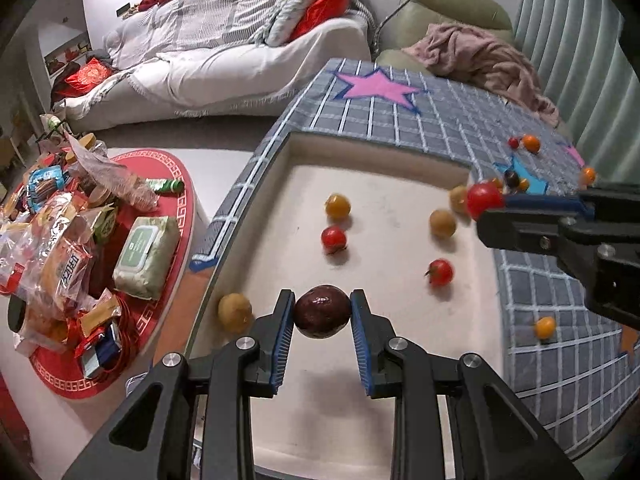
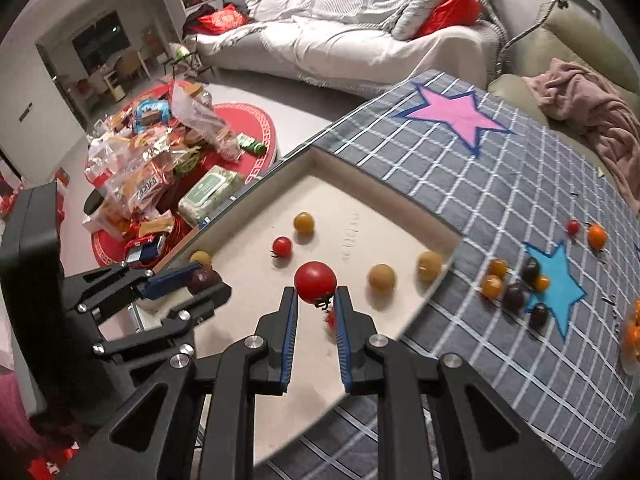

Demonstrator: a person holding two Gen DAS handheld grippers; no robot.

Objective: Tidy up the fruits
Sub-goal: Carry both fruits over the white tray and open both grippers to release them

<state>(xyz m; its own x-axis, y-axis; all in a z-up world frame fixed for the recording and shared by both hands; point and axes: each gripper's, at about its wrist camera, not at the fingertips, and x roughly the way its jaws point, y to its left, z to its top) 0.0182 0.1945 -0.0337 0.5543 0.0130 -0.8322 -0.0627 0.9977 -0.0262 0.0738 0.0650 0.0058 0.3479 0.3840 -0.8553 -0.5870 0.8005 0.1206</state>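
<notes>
A dark plum (image 1: 322,311) sits clamped in my left tongs (image 1: 322,314) above the white tray (image 1: 384,200), and my right tongs (image 2: 316,294) grip a red tomato (image 2: 315,282) over it too. Below, yellow and red tomatoes (image 1: 333,239) lie scattered in the tray; more fruit (image 2: 516,292) lies on the checked tabletop cloth (image 2: 500,184) beside it.

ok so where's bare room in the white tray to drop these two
Free: the tray's far corner beyond the yellow tomato, and the near strip under the right hand-held gripper. Crowded: the dark and orange fruit cluster by the blue star.
</notes>
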